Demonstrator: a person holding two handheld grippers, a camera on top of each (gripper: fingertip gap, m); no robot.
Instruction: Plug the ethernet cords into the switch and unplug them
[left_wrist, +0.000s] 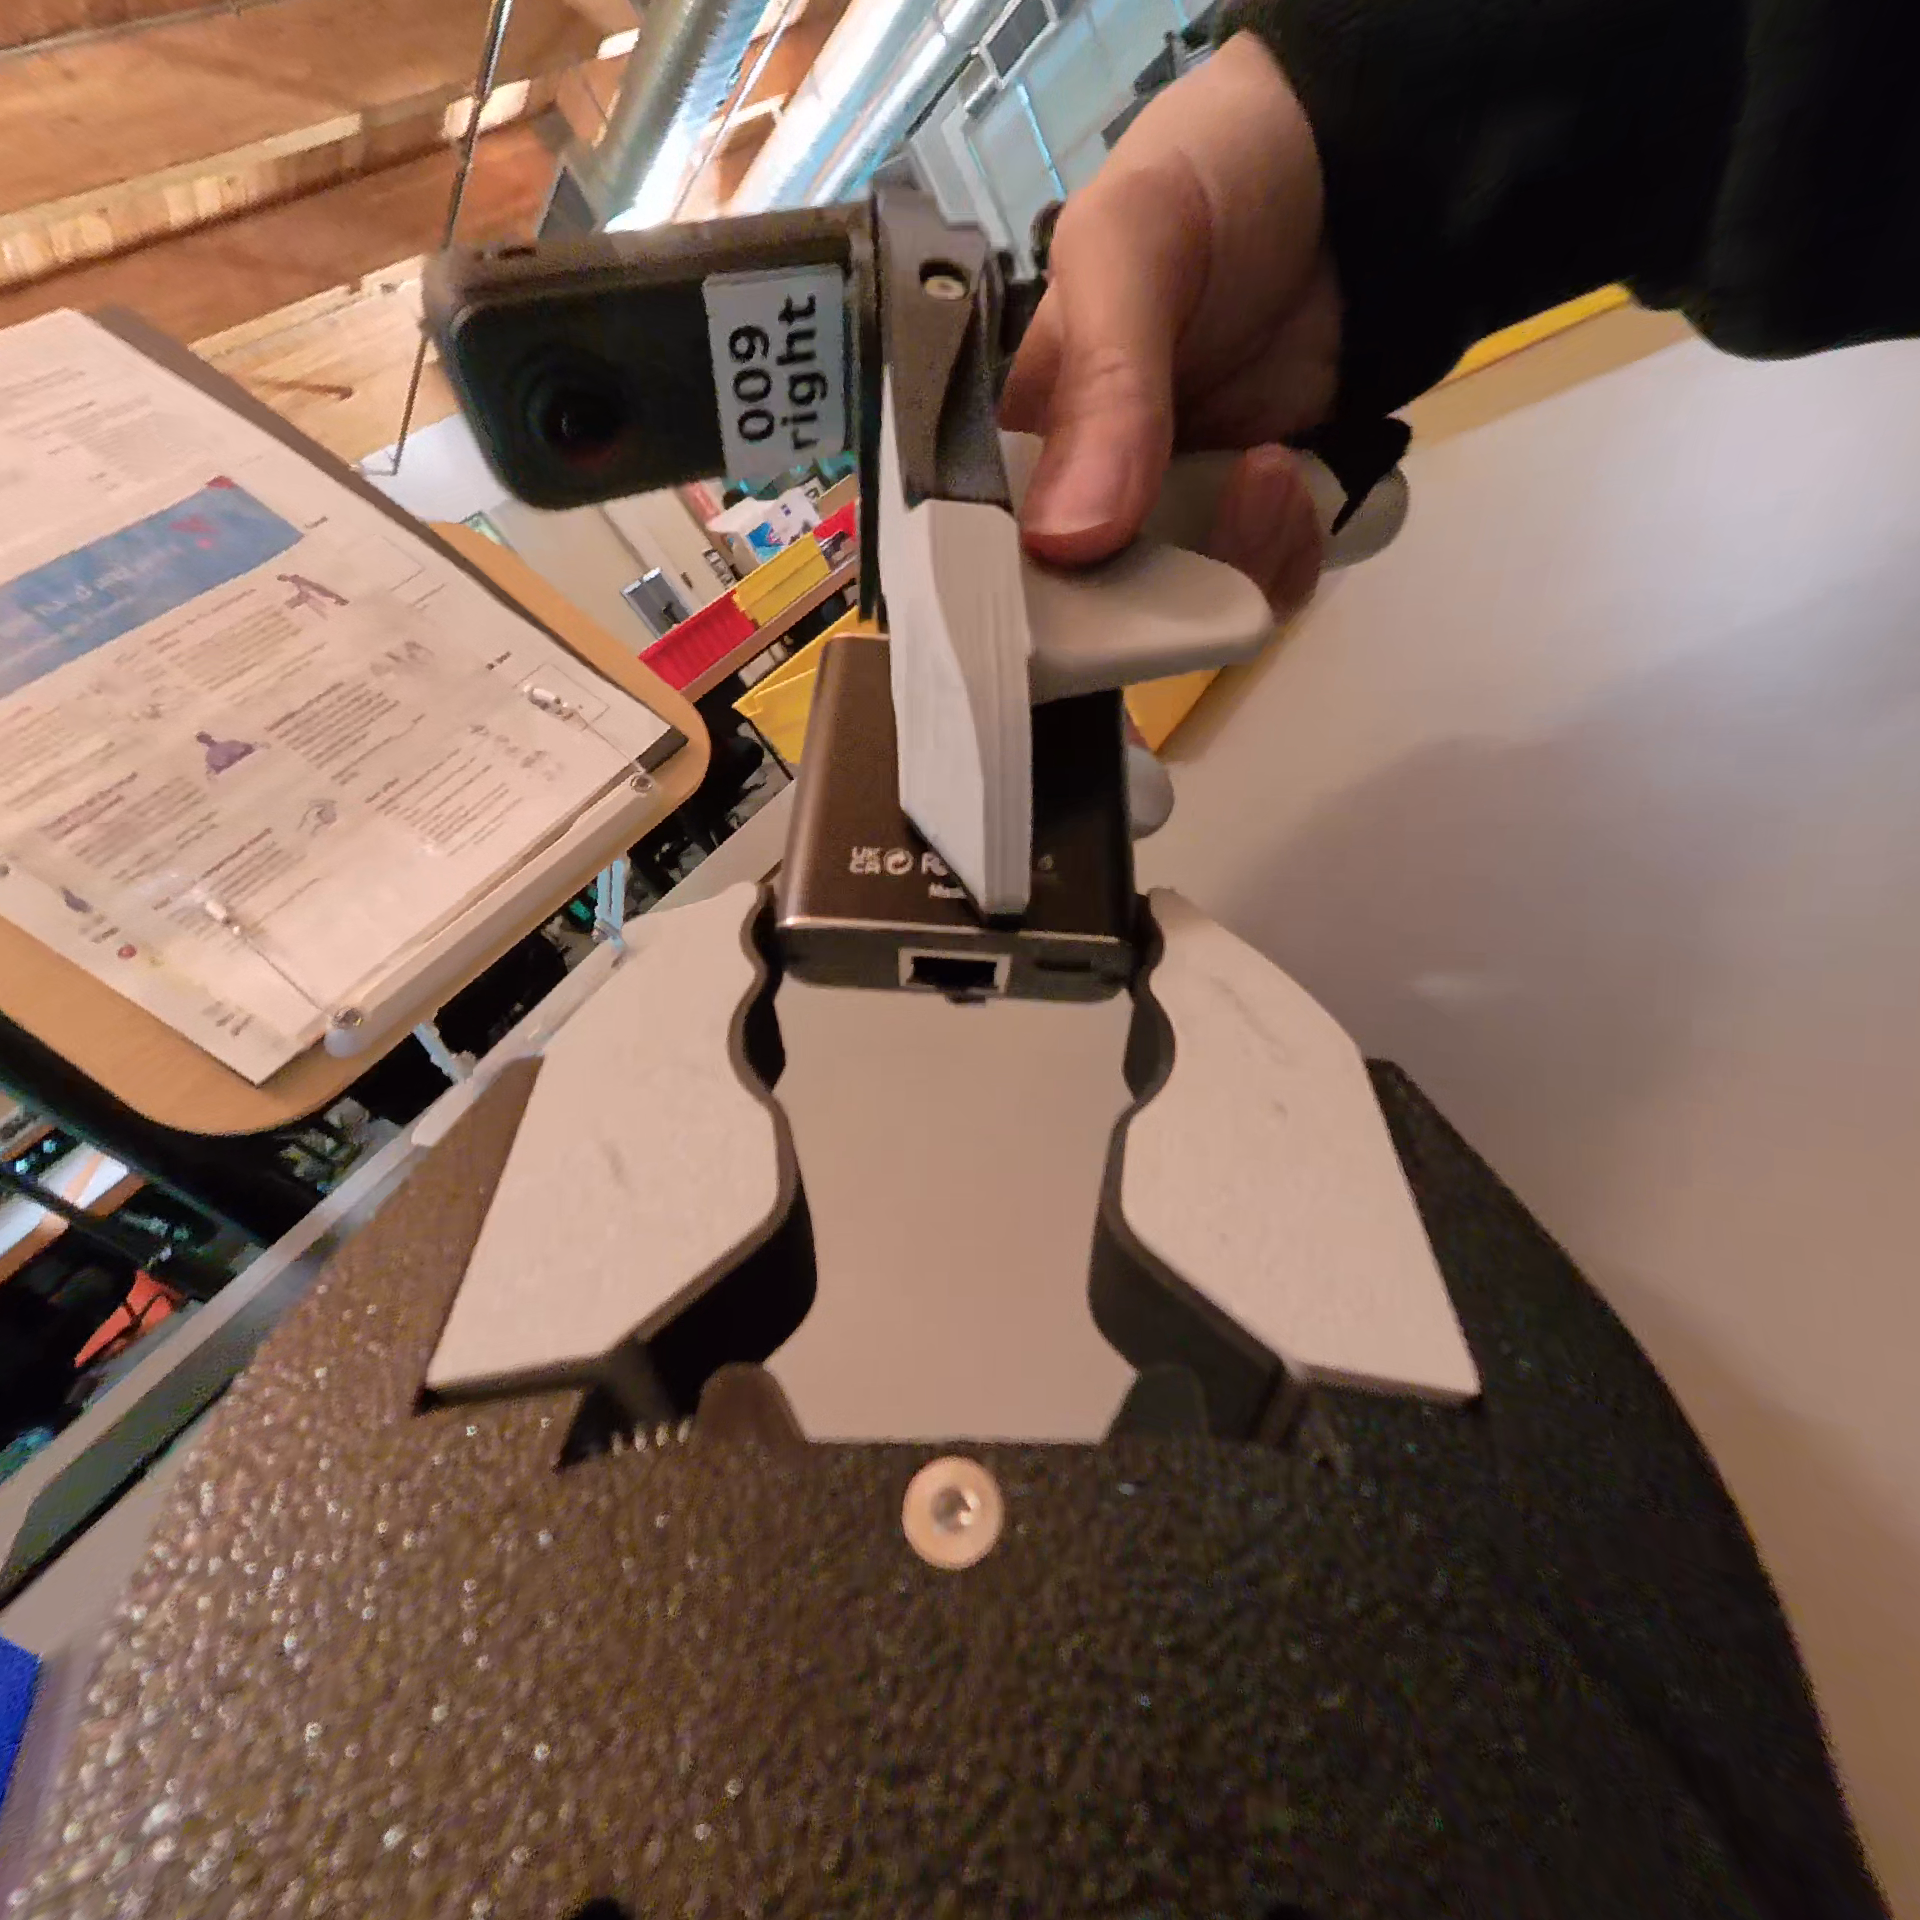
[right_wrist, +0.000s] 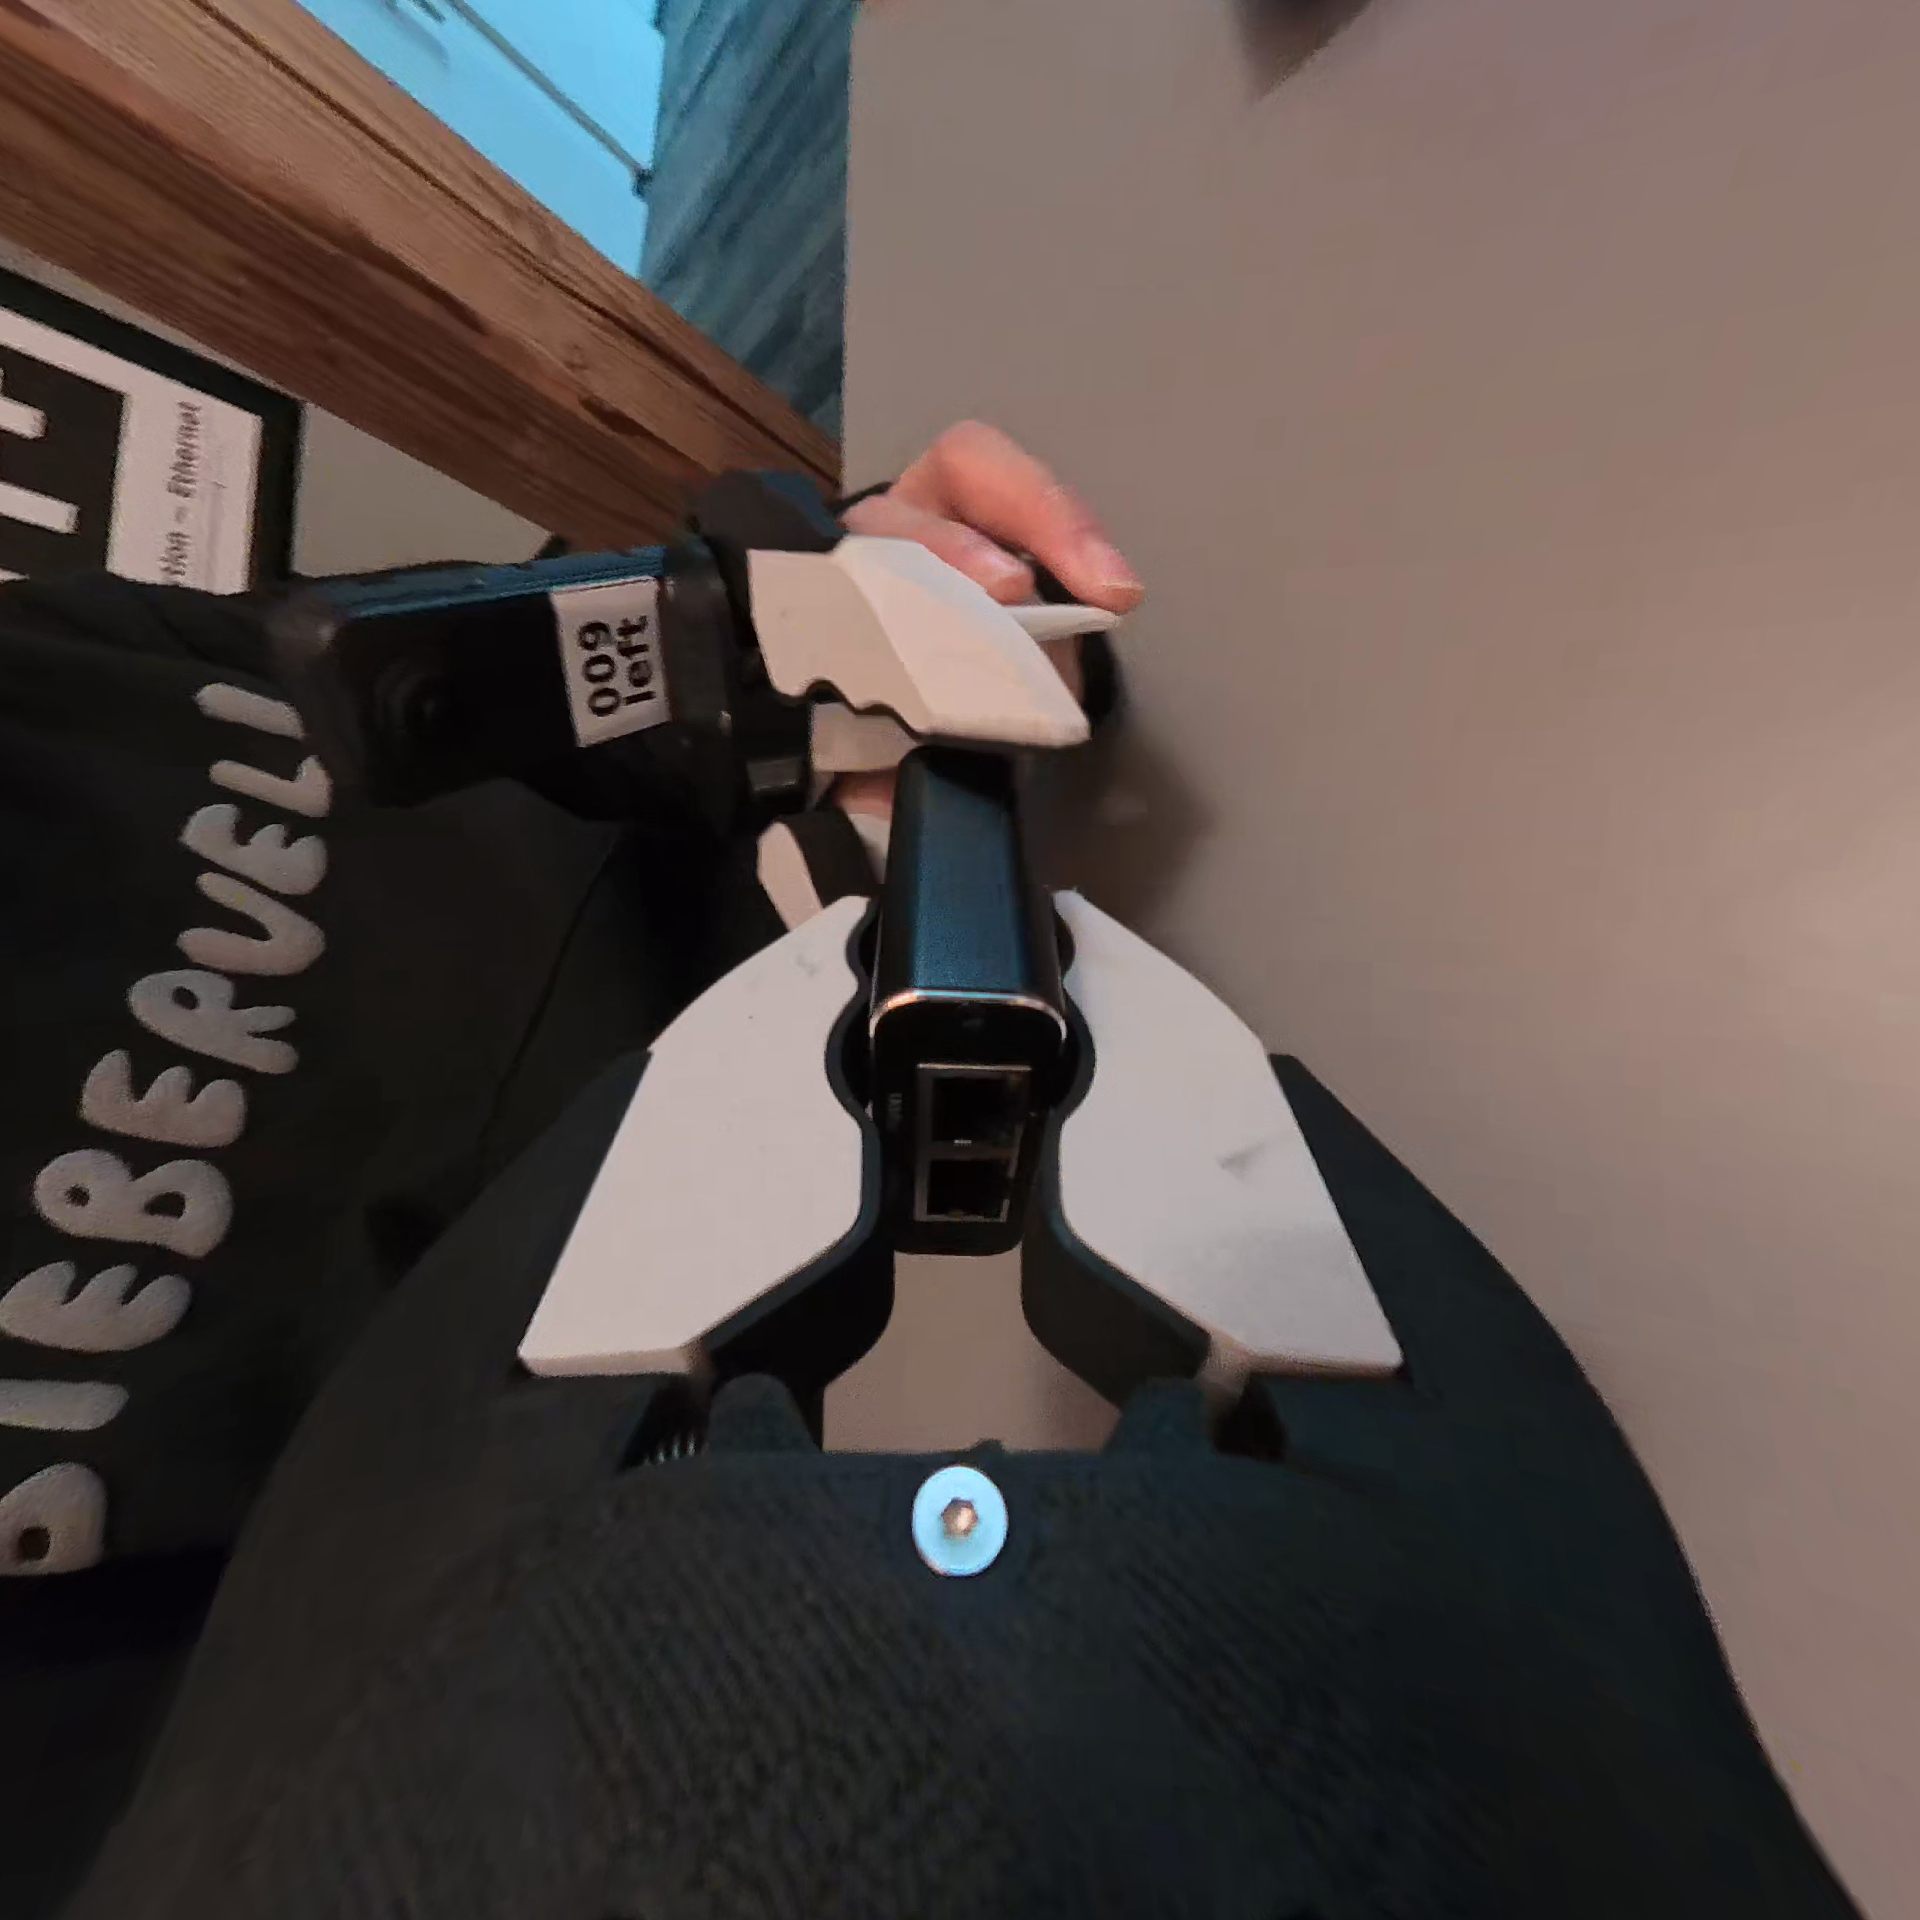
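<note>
The switch (left_wrist: 862, 831) is a small dark metal box held in the air between both grippers. My left gripper (left_wrist: 954, 935) is shut on its near end, one fingertip on each side, where a single empty port faces the camera. The right gripper (left_wrist: 1039, 862) comes down from above, and one grey finger (left_wrist: 956, 748) lies across the top of the switch. In the right wrist view my right gripper (right_wrist: 961, 997) is shut on the switch (right_wrist: 956, 935), whose two stacked ports are empty. The left gripper (right_wrist: 997, 738) clamps its far end. No ethernet cord is in view.
A white table (left_wrist: 1558, 831) lies under and right of the switch. A clear stand with printed pages (left_wrist: 312, 675) is at the left, with yellow and red bins (left_wrist: 790, 592) behind. A hand (left_wrist: 1174, 343) holds the right gripper. A black sweatshirt (right_wrist: 208, 935) fills the right view's left.
</note>
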